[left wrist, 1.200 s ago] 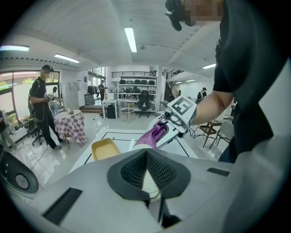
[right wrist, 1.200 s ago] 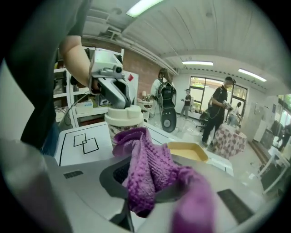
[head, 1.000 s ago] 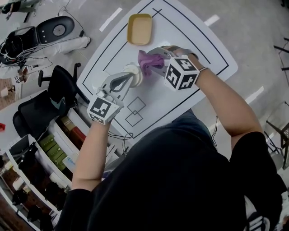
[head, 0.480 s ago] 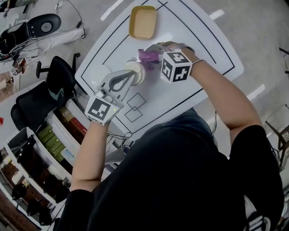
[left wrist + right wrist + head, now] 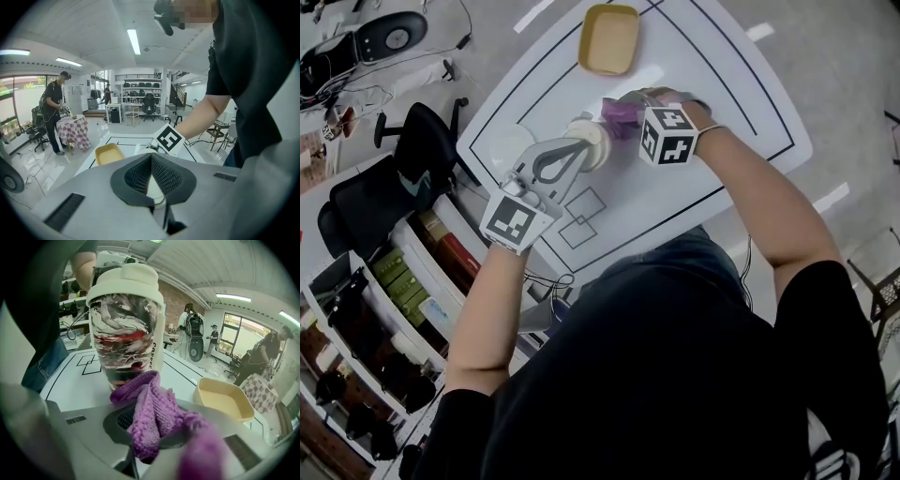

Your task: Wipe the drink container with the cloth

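Note:
The drink container [image 5: 592, 139] stands upright on the white table [image 5: 722, 84]; it is a clear cup with red, black and white swirls and a cream lid [image 5: 125, 280]. My left gripper [image 5: 575, 150] is shut, its closed tips resting on the lid [image 5: 153, 188], which shows cream in the gap under the fingers. From the other side, my right gripper [image 5: 630, 111] is shut on a purple knitted cloth [image 5: 152, 416]. The cloth [image 5: 621, 112] touches the lower side of the cup [image 5: 124, 338].
A yellow tray [image 5: 609, 39] sits on the far part of the table, beyond the cup. Off the table's left edge are a black office chair [image 5: 422, 155] and shelves of goods [image 5: 394, 309]. A person [image 5: 54, 115] stands by a checked table [image 5: 72, 132] in the background.
My right gripper with the cloth has drawn in closer against the cup. The left gripper has stayed on the lid.

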The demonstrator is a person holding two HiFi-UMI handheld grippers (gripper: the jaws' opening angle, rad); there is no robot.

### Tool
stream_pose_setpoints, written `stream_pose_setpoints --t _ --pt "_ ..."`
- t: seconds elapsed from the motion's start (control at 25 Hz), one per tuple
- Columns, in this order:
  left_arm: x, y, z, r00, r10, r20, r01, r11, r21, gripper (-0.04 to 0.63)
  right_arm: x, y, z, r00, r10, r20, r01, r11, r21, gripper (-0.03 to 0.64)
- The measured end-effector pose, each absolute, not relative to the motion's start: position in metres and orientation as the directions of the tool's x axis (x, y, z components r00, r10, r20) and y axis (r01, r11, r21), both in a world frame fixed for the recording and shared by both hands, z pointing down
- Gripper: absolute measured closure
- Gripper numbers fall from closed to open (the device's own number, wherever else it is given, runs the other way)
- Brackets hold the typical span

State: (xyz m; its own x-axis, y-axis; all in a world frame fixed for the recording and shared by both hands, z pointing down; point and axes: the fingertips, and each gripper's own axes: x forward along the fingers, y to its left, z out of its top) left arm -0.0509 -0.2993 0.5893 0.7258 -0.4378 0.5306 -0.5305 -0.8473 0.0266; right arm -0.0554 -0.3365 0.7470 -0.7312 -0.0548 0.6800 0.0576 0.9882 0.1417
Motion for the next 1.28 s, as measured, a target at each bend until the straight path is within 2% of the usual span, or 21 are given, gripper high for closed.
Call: stream_pose_setpoints --t 0.48,0.8,1.04,1.28 --pt "-0.059 -0.293 0.607 0.699 -0.473 0.536 -0.56 -0.829 -0.002 0.572 -0.036 -0.32 0.709 -0.724 -0.124 0.678 -0.031 0.988 0.148 0.534" --pt "-0.061 -0.306 0.595 0.725 -0.55 0.415 -0.65 -0.746 0.148 0.554 0.003 -0.318 0.641 -0.714 -0.247 0.655 -0.141 0.967 0.211 0.534" --pt "-0.057 -0.294 0.561 0.753 -0.547 0.365 -0.639 -0.741 0.207 0.525 0.016 -0.302 0.567 -0.736 -0.353 0.577 -0.282 0.936 0.213 0.534" --pt "-0.067 -0.26 0.511 0.779 -0.546 0.309 -0.617 -0.756 0.218 0.511 0.013 -0.268 0.505 -0.76 -0.413 0.501 -0.36 0.91 0.204 0.534"
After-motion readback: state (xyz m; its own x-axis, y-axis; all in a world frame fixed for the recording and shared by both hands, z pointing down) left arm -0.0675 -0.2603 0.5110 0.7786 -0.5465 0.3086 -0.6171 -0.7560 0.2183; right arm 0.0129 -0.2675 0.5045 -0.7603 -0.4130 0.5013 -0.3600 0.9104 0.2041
